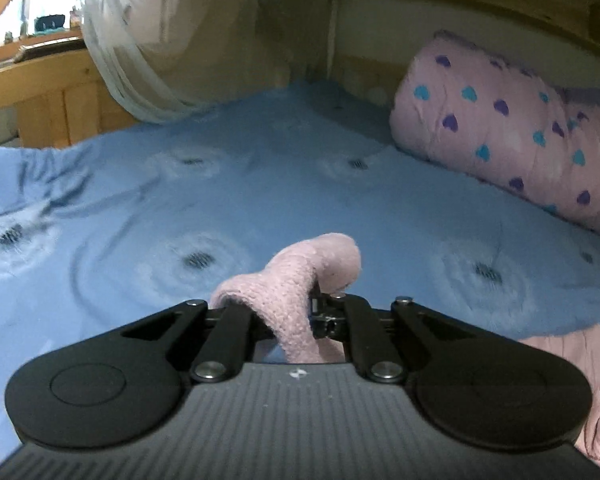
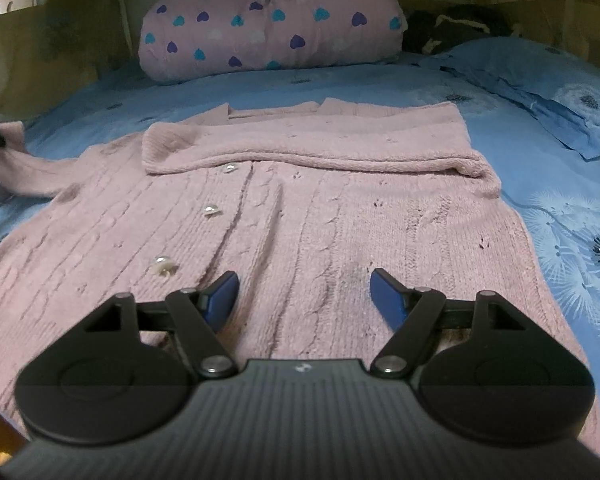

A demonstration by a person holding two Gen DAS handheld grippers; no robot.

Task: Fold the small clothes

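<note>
A pink knitted cardigan (image 2: 300,216) with pearl buttons (image 2: 210,211) lies flat on the blue bed sheet (image 2: 500,128). Its right sleeve (image 2: 300,148) is folded across the chest. Its left sleeve (image 2: 4,160) stretches to the far left, where a black gripper tip holds its cuff. My left gripper (image 1: 296,300) is shut on that pink sleeve cuff (image 1: 300,276), lifted above the sheet. My right gripper (image 2: 304,284) is open and empty, its blue pads (image 2: 224,292) hovering just over the cardigan's lower body.
A rolled pink quilt with heart print (image 2: 268,24) lies along the back wall, and also shows in the left wrist view (image 1: 500,128). A blue pillow (image 2: 540,84) sits at the right. White netting (image 1: 160,40) hangs at the bed's left corner by wooden panels (image 1: 40,92).
</note>
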